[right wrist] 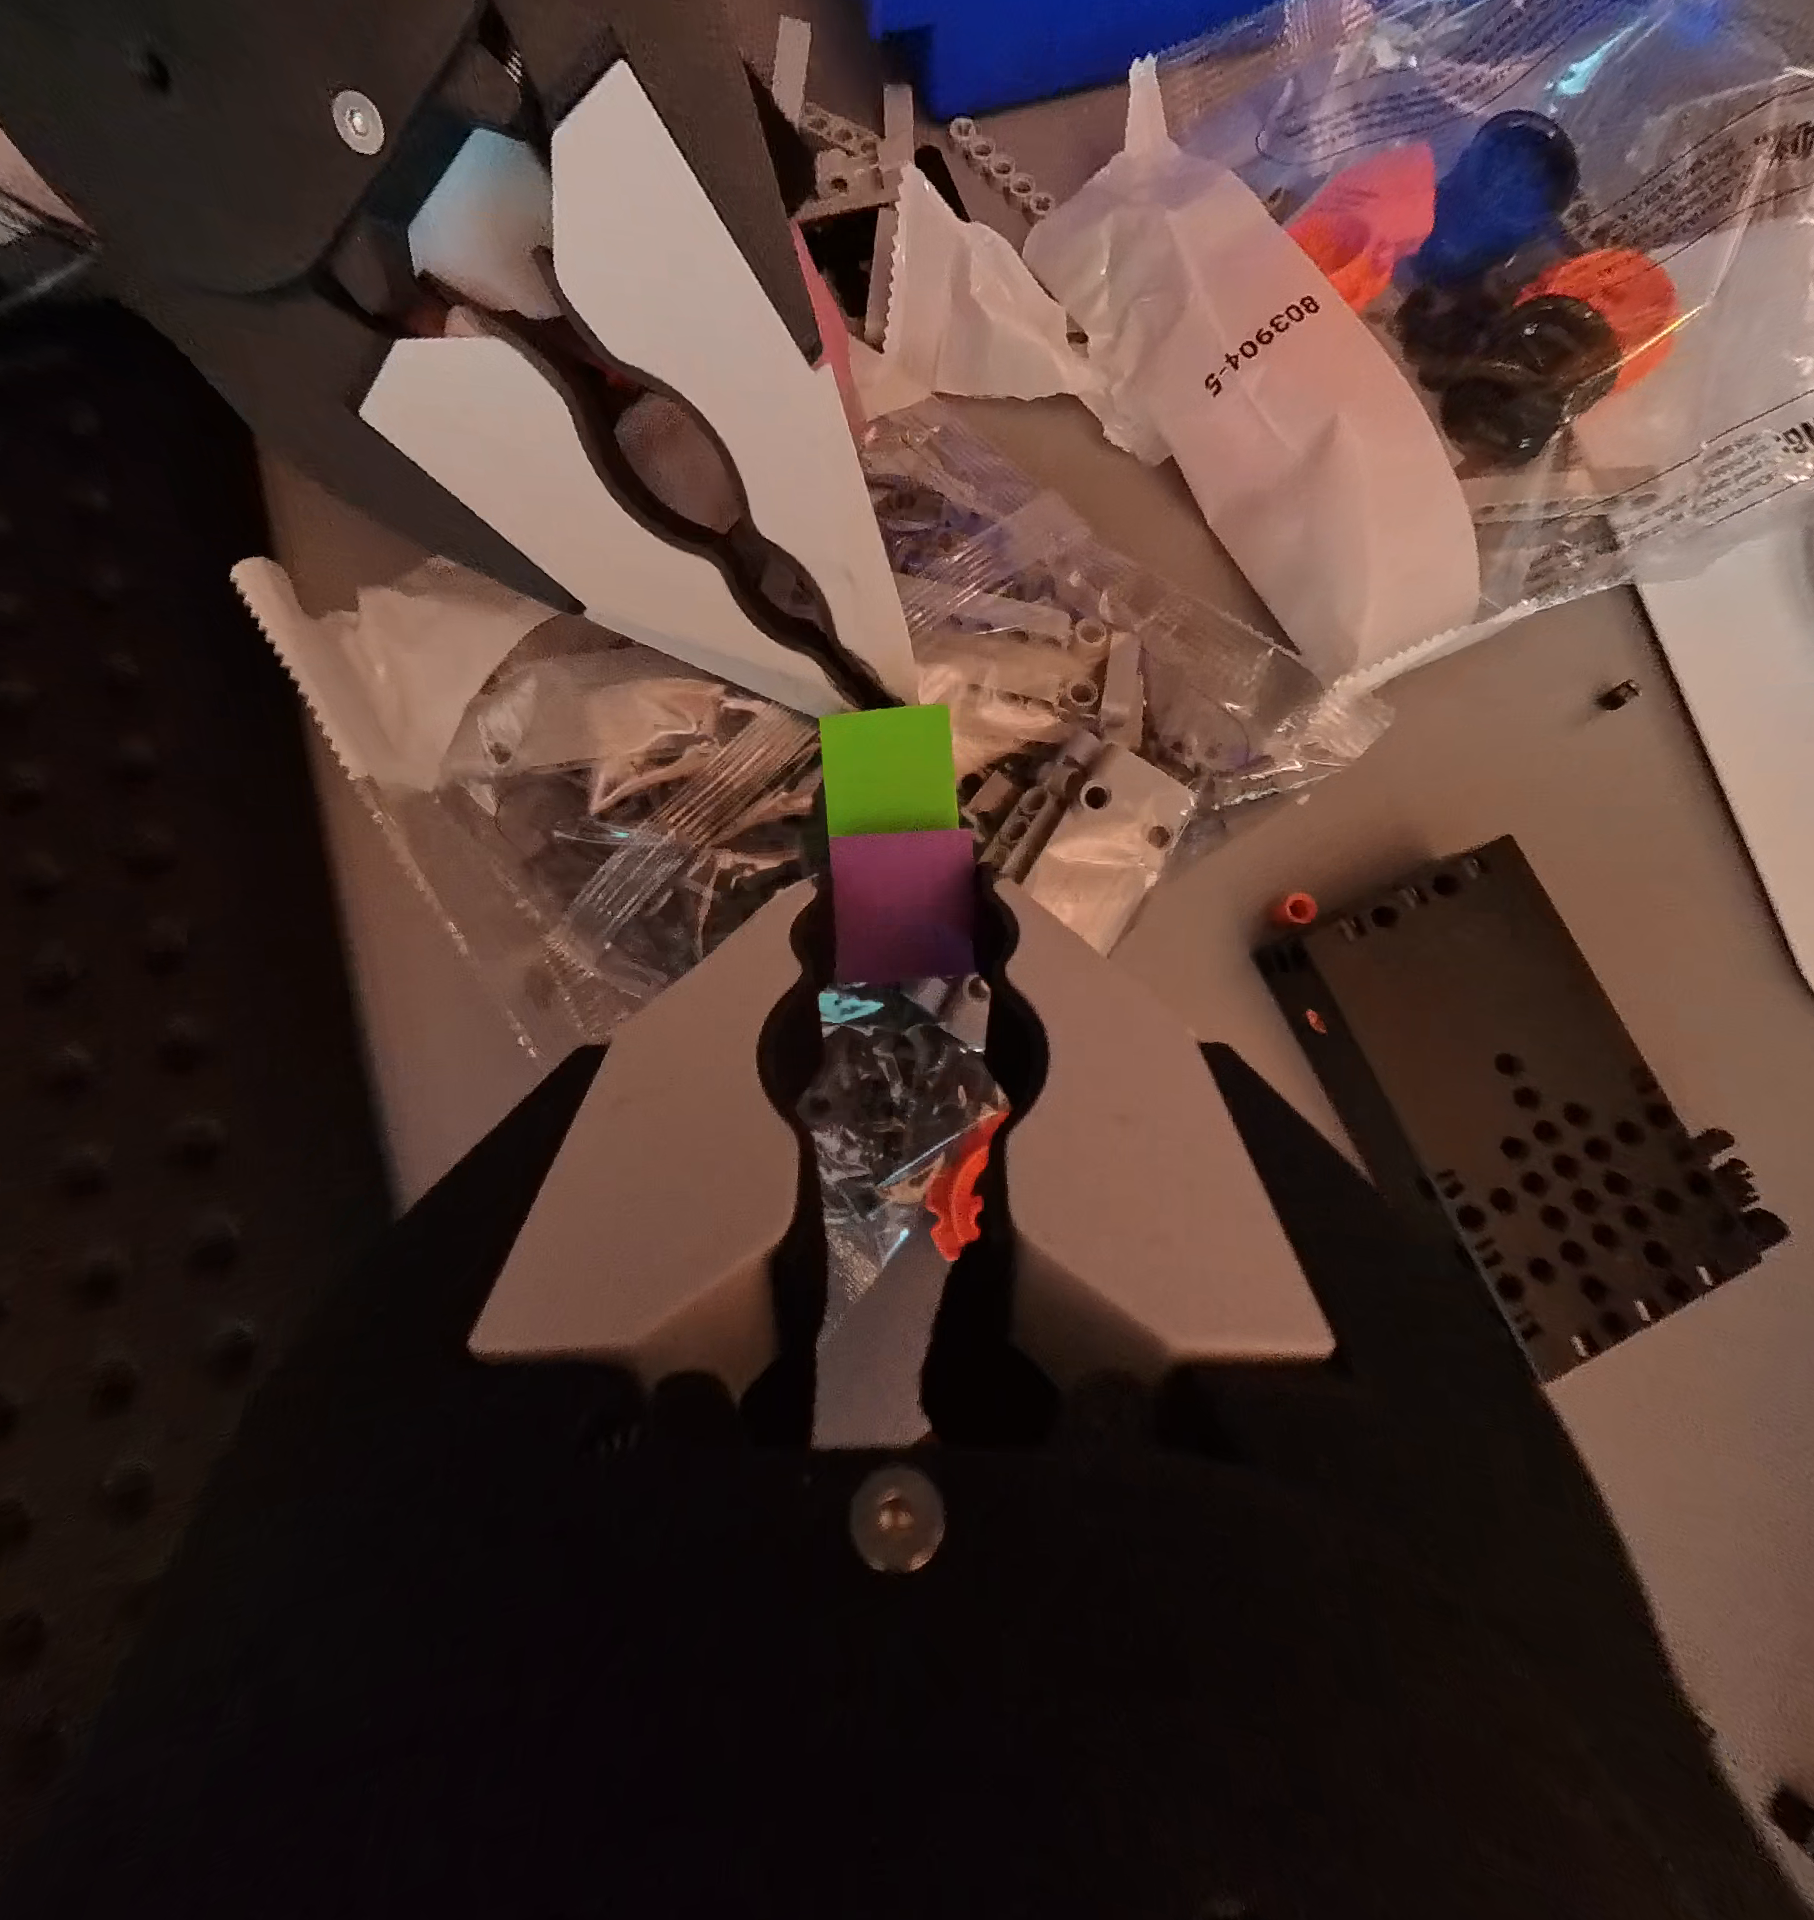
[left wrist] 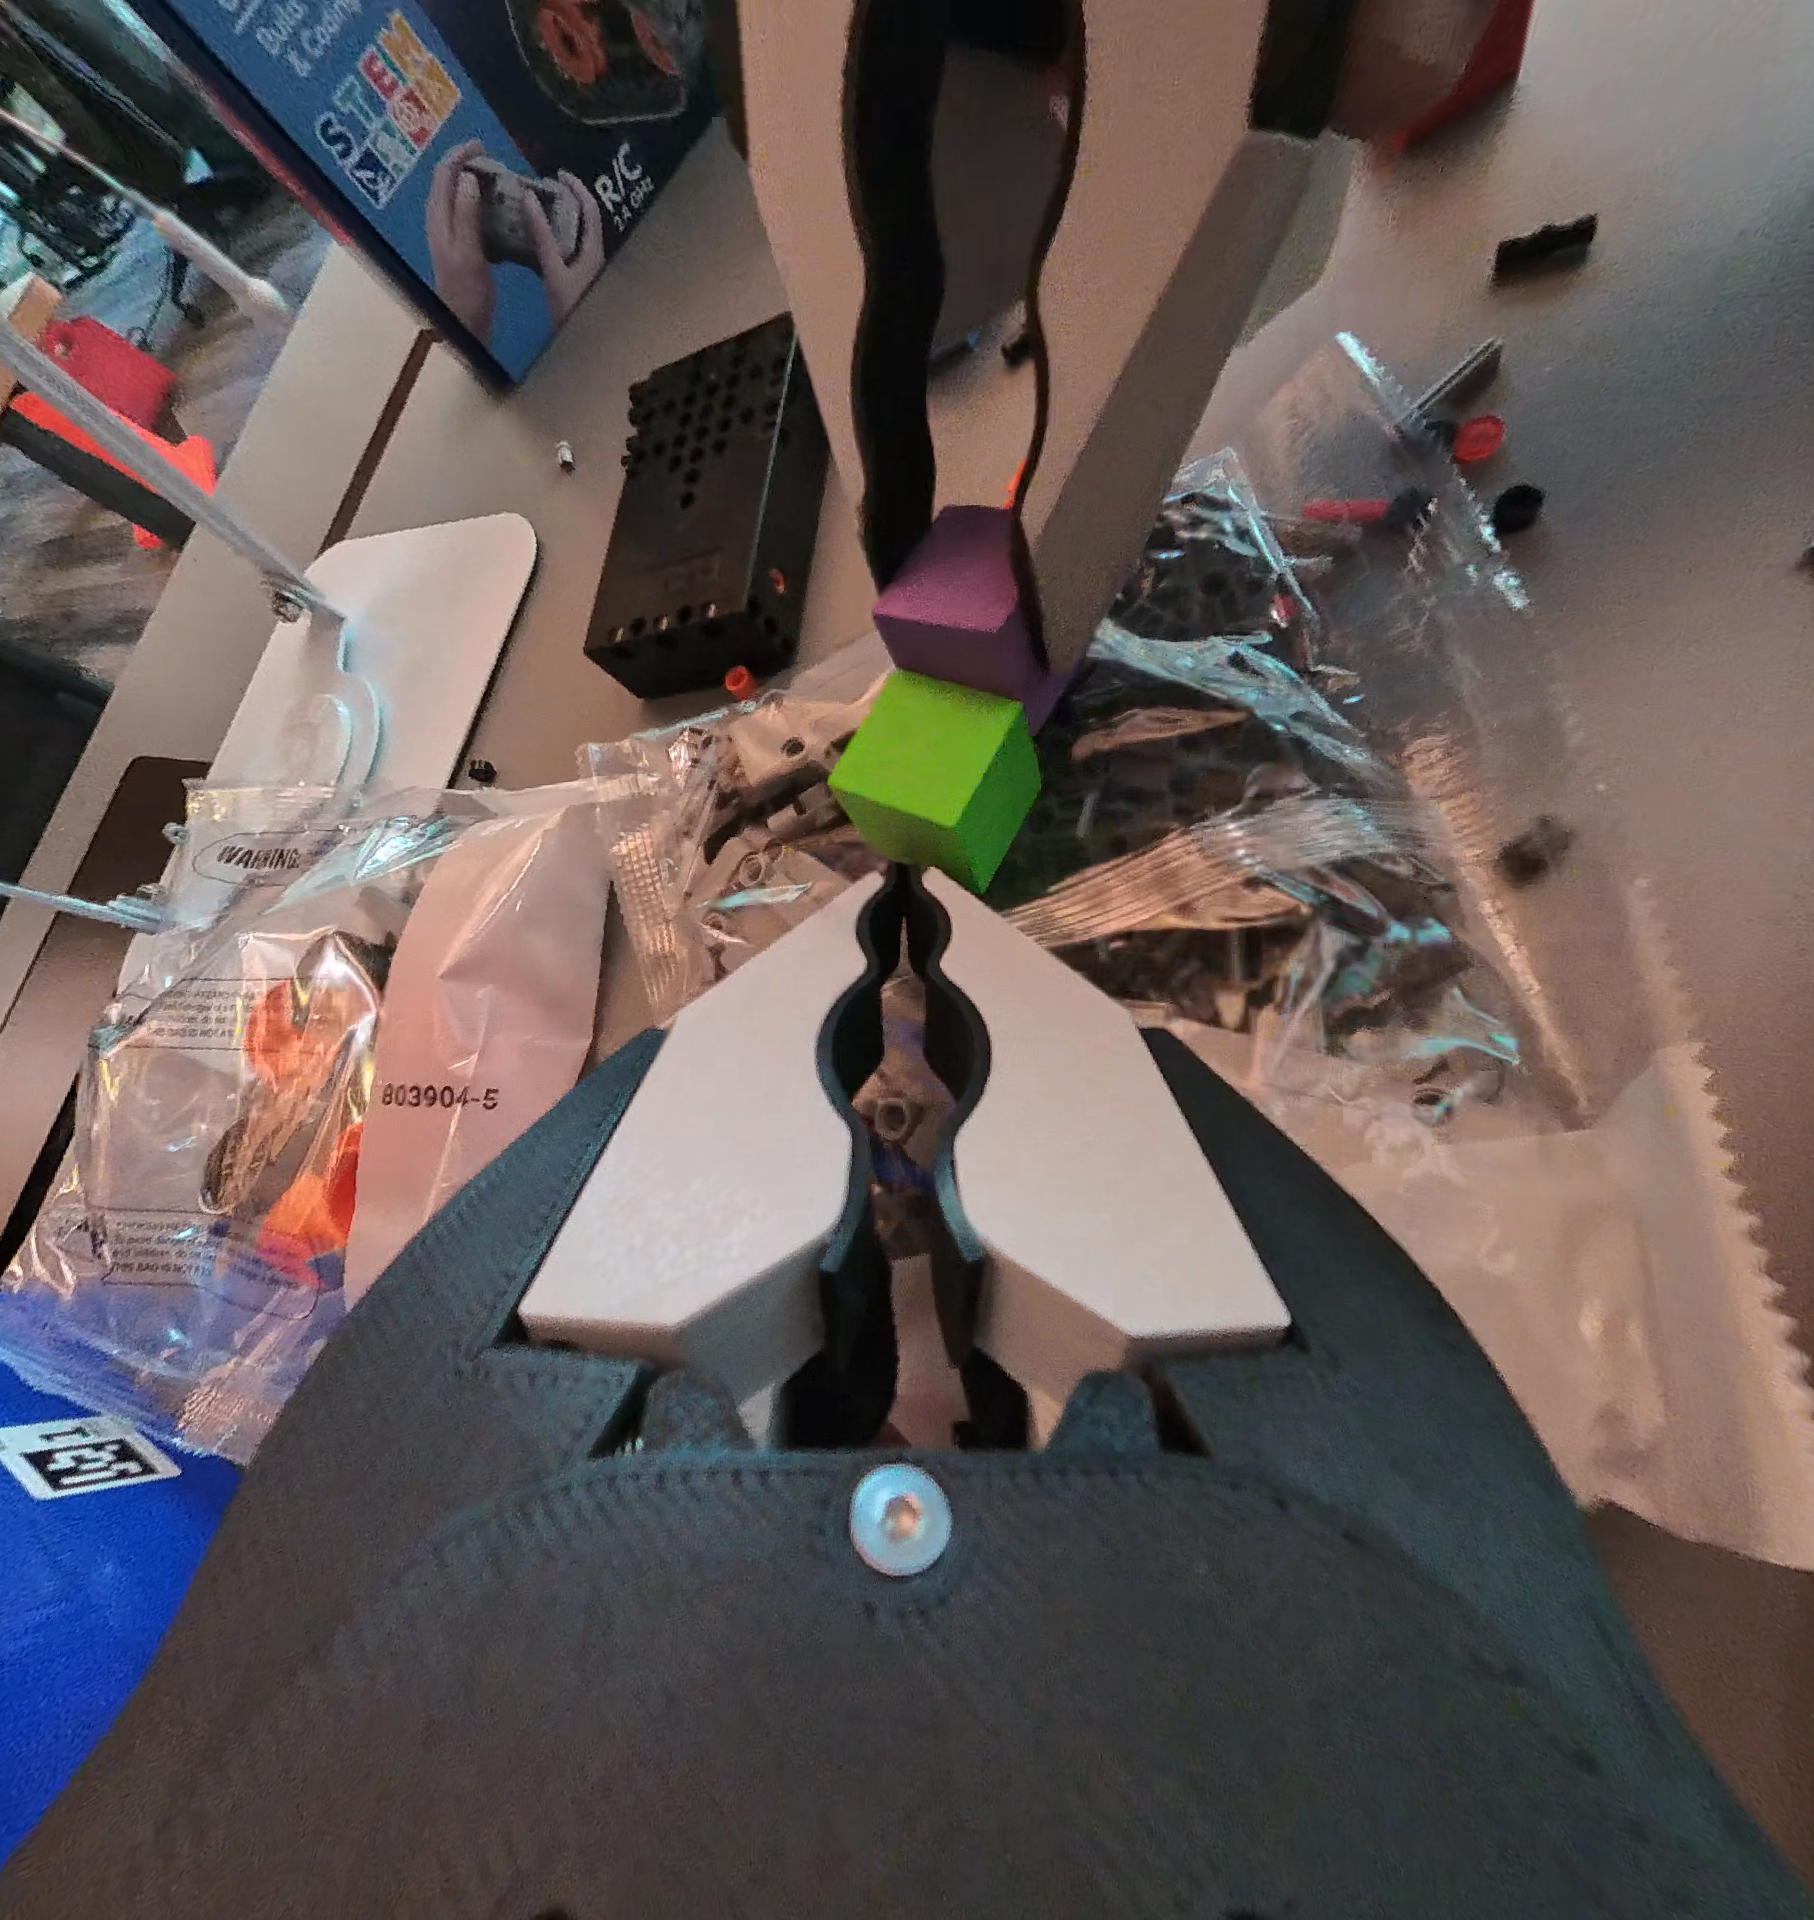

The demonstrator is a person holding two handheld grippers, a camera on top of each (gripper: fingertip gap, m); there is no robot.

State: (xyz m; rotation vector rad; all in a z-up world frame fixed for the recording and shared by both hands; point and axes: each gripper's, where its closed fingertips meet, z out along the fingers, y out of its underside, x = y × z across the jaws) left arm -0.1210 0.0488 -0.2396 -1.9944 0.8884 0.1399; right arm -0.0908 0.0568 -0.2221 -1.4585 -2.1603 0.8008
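A green cube (left wrist: 934, 774) lies on a heap of clear plastic bags (left wrist: 1246, 779), side by side with and touching a purple cube (left wrist: 950, 603). My left gripper (left wrist: 903, 883) is shut, with nothing between the fingers; its tips touch the green cube's near side. My right gripper (left wrist: 976, 561) comes in from the far side, shut on the purple cube. In the right wrist view, my right gripper (right wrist: 903, 920) grips the purple cube (right wrist: 903, 899) at its tips. The green cube (right wrist: 887, 769) lies just beyond, and the left gripper (right wrist: 872, 691) touches its far edge.
A black perforated block (left wrist: 705, 520) lies on the grey table, also in the right wrist view (right wrist: 1537, 1143). A bag of orange and black parts (left wrist: 248, 1091) and a white paper bag (left wrist: 1609, 1299) flank the heap. A blue printed box (left wrist: 446, 156) stands at the back left. My hands' fingertips stand some 4 cm from each other. The black perforated block (left wrist: 705, 520) sits 11 cm or so from the ends of my right fingers. Seen from the right wrist view (right wrist: 1454, 1043) as well.
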